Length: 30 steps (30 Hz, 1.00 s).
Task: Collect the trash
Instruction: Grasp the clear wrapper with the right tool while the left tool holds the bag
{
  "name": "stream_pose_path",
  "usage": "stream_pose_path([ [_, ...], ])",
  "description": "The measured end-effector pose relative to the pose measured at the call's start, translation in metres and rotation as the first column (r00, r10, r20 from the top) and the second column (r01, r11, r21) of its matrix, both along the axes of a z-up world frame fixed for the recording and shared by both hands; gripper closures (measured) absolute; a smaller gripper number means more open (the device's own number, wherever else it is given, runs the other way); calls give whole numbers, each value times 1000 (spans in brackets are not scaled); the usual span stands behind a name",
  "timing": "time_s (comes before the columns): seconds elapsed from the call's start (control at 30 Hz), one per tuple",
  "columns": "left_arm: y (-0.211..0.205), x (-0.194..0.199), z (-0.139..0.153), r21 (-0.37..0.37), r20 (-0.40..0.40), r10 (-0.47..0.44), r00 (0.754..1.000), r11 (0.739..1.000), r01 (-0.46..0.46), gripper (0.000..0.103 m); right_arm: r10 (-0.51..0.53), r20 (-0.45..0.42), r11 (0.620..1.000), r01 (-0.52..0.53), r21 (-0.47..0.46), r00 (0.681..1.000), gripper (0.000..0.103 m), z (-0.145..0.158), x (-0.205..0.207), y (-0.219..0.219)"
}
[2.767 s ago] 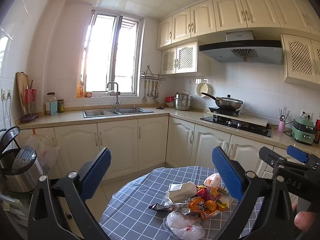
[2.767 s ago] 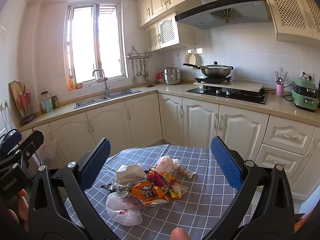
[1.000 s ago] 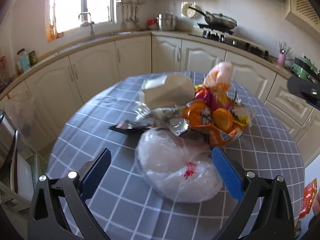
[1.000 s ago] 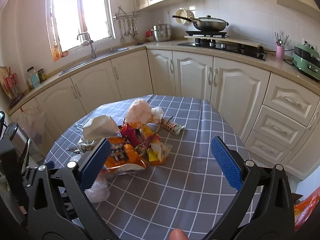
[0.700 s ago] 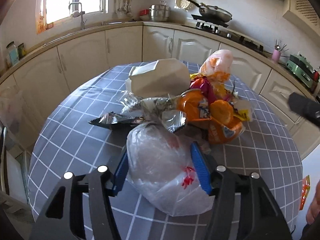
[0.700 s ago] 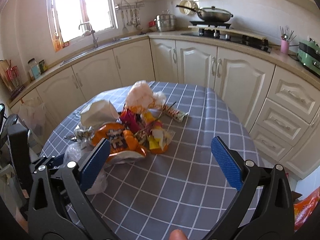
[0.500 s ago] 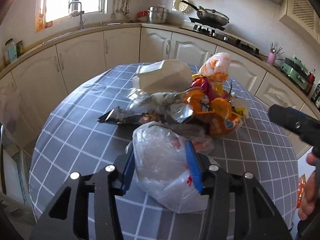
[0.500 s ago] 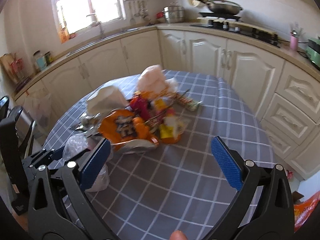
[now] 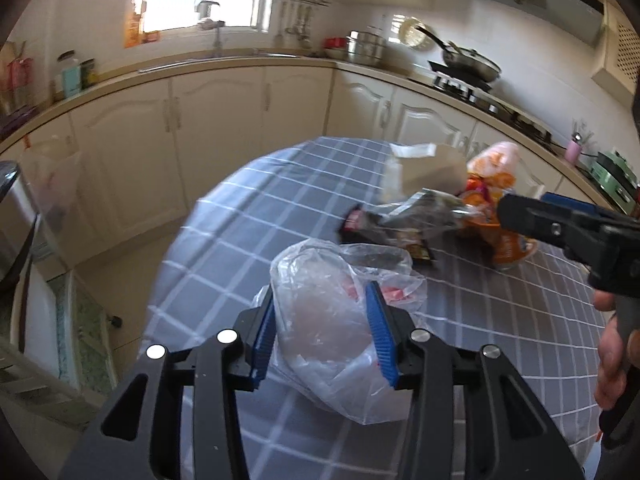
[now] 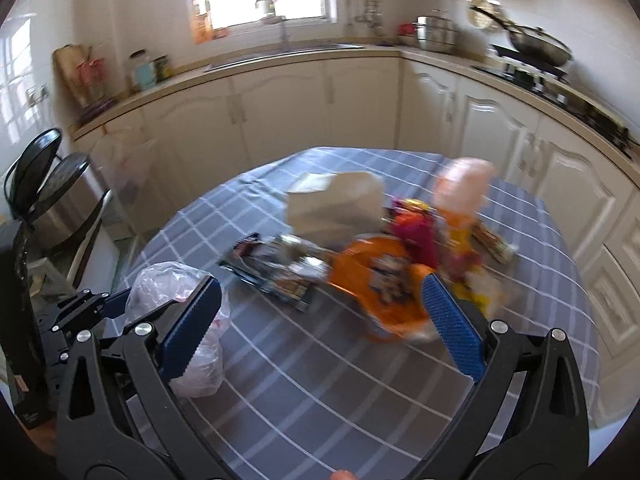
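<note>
The near part of the round grey checked table is bare. The heap of bright crinkly snack wrappers fills the far right, blocking that way

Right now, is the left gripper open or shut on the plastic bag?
Shut on it: the left gripper has both blue pads pressing the clear plastic bag between them.

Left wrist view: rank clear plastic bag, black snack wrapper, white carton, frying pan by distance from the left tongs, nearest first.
1. clear plastic bag: clamped in the left tongs, near table edge.
2. black snack wrapper: just beyond the bag, toward the right.
3. white carton: behind the wrapper, at the pile's back.
4. frying pan: on the stove, far right counter.
</note>
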<state>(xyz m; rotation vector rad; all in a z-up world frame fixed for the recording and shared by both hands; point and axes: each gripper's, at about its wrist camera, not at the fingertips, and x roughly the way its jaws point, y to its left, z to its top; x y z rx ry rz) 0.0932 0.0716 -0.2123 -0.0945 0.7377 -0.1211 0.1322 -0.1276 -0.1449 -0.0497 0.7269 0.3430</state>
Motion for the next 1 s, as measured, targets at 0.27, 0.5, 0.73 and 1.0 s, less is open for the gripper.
stream_pose_path([
  [0.27, 33, -3, 4, -25, 7, 49, 999, 999, -48, 61, 109, -99, 978, -125, -165, 989, 52, -29, 45, 41],
  [0.5, 27, -5, 11, -22, 28, 51, 998, 998, -51, 61, 110, -106, 989, -120, -90, 988, 78, -35, 37, 26],
  [0.73, 19, -20, 39, -20, 92, 45, 995, 999, -43, 61, 94, -4, 990, -93, 104, 996, 78, 11, 10, -16],
  [1.0, -55, -30, 96, 2, 213, -98, 972, 995, 99, 61, -41, 103, 971, 15, 237, 994, 78, 56, -37, -111],
])
